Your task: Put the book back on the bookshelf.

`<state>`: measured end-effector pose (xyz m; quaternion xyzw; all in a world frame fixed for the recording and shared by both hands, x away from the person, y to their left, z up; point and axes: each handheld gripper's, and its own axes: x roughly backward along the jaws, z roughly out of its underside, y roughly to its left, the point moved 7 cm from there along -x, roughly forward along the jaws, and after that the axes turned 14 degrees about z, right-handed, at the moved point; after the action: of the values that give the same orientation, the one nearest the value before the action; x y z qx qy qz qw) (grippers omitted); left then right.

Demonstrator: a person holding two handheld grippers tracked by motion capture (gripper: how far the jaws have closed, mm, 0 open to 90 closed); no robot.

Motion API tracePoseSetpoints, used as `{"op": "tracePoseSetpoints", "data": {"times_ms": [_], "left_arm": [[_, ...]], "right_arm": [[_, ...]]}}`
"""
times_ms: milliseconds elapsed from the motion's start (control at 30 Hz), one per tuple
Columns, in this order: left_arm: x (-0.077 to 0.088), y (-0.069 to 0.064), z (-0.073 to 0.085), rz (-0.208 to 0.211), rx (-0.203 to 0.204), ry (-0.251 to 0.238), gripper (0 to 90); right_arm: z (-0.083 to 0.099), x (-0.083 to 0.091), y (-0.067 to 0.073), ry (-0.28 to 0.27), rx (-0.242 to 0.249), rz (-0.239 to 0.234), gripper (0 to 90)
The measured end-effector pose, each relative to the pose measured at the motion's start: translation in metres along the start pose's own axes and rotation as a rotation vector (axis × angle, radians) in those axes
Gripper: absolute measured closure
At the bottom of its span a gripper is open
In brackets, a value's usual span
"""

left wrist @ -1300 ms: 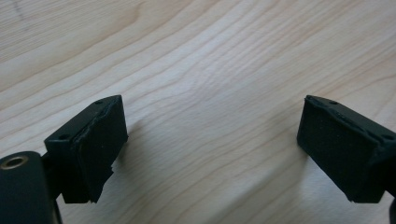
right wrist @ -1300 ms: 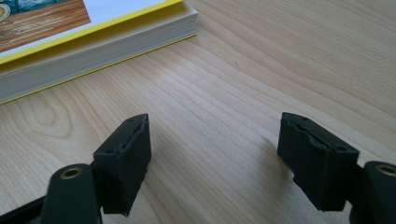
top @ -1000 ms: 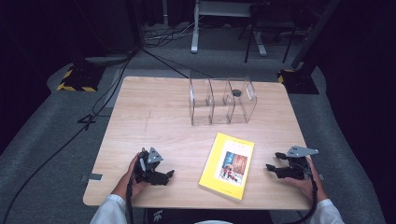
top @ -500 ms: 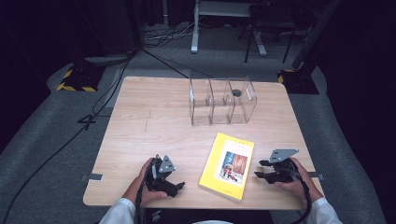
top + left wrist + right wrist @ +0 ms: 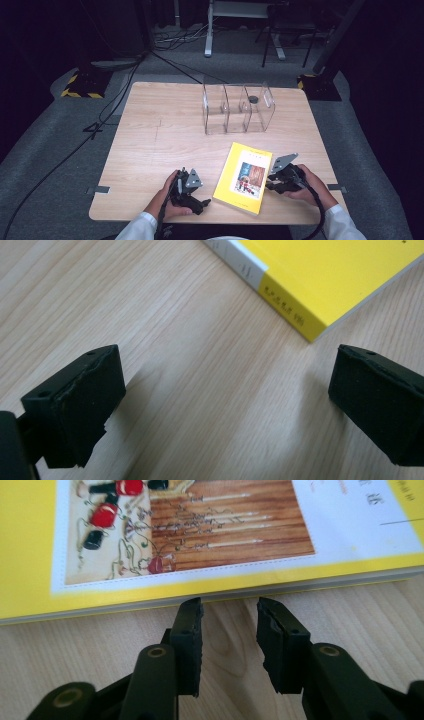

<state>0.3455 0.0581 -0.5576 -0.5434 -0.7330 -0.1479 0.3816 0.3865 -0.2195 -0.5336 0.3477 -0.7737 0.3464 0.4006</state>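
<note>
The yellow book [image 5: 244, 177] lies flat near the table's [image 5: 160, 135] front edge, between the two grippers. Ahead of both, well apart, stands a clear divided holder [image 5: 237, 107], with bare wood between it and the book; a small dark round object [image 5: 253, 99] sits in its right compartment.

Left gripper [image 5: 200, 202]: low at the front edge, just beside the book's near left corner. In the left gripper view its jaws are spread wide, nothing between them but bare wood; the book's corner [image 5: 312, 332] lies ahead and to the right, apart from both jaws. It holds nothing.

Right gripper [image 5: 270, 182]: at the book's right long edge. In the right gripper view the jaws stand a narrow gap apart, tips right at the book's edge [image 5: 215, 597]; whether they touch it cannot be told. Nothing lies between them. Open table lies to the right of this gripper, up to the table's side edge.
</note>
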Motion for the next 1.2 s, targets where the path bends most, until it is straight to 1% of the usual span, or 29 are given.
{"op": "tracePoseSetpoints", "data": {"times_ms": [67, 100, 133, 167, 233, 333, 367, 400, 467, 500, 633, 700, 800, 833, 1000, 1033, 1067, 1133, 1200], "left_arm": [[-0.004, -0.002, -0.003, 0.004, -0.002, 0.000, 2.3], [-0.006, -0.003, -0.005, 0.008, -0.007, 0.001, 2.3], [-0.008, -0.004, -0.007, 0.012, -0.012, 0.001, 2.3], [-0.010, -0.006, -0.009, 0.019, -0.015, 0.001, 2.4], [-0.011, -0.006, -0.010, 0.020, -0.019, 0.001, 2.4], [-0.015, -0.008, -0.014, 0.030, -0.025, 0.003, 2.4], [-0.017, -0.008, -0.016, 0.031, -0.030, 0.005, 2.4], [-0.018, -0.009, -0.017, 0.033, -0.032, 0.007, 2.7], [-0.021, -0.010, -0.020, 0.038, -0.039, 0.003, 2.8], [-0.022, -0.011, -0.021, 0.041, -0.040, 0.009, 2.8], [-0.022, -0.011, -0.021, 0.043, -0.044, 0.009, 2.8], [-0.022, -0.011, -0.021, 0.043, -0.044, 0.009, 2.8], [-0.022, -0.011, -0.021, 0.042, -0.044, 0.008, 2.8], [-0.022, -0.011, -0.021, 0.042, -0.044, 0.008, 2.8], [-0.022, -0.011, -0.021, 0.042, -0.044, 0.007, 2.8], [-0.022, -0.011, -0.021, 0.042, -0.044, 0.007, 2.9], [-0.022, -0.011, -0.021, 0.041, -0.043, 0.007, 2.8], [-0.022, -0.011, -0.021, 0.040, -0.043, 0.007, 2.9], [-0.022, -0.011, -0.021, 0.040, -0.044, 0.007, 2.8]], "right_arm": [[-0.001, 0.000, 0.001, 0.016, 0.007, -0.009, 63.9], [-0.001, 0.001, 0.000, 0.023, 0.014, -0.005, 63.6], [-0.001, 0.001, -0.001, 0.025, 0.010, -0.002, 63.5], [-0.002, 0.000, 0.000, 0.022, 0.007, -0.010, 63.8], [-0.002, 0.000, 0.000, 0.018, 0.006, -0.011, 63.4], [0.000, 0.000, 0.000, -0.019, 0.004, -0.017, 63.5], [0.000, 0.000, 0.000, -0.019, 0.004, -0.017, 63.5], [0.001, -0.001, -0.001, -0.037, -0.014, -0.021, 63.8], [0.003, 0.000, -0.001, -0.061, -0.022, -0.021, 64.9], [0.003, 0.000, -0.001, -0.074, -0.030, -0.022, 65.5], [0.004, 0.004, -0.002, -0.128, -0.067, -0.046, 67.7], [0.004, 0.006, -0.003, -0.166, -0.101, -0.067, 68.5], [0.005, 0.007, -0.003, -0.179, -0.117, -0.077, 69.8], [0.005, 0.007, -0.003, -0.178, -0.118, -0.079, 70.7], [0.007, 0.003, 0.005, -0.169, -0.087, -0.093, 72.0], [0.007, 0.003, 0.005, -0.169, -0.087, -0.093, 72.0], [0.006, 0.003, 0.012, -0.172, -0.069, -0.124, 71.8], [0.005, 0.003, 0.016, -0.170, -0.055, -0.124, 71.1], [0.002, 0.006, 0.019, -0.187, -0.051, -0.144, 70.3]]}}
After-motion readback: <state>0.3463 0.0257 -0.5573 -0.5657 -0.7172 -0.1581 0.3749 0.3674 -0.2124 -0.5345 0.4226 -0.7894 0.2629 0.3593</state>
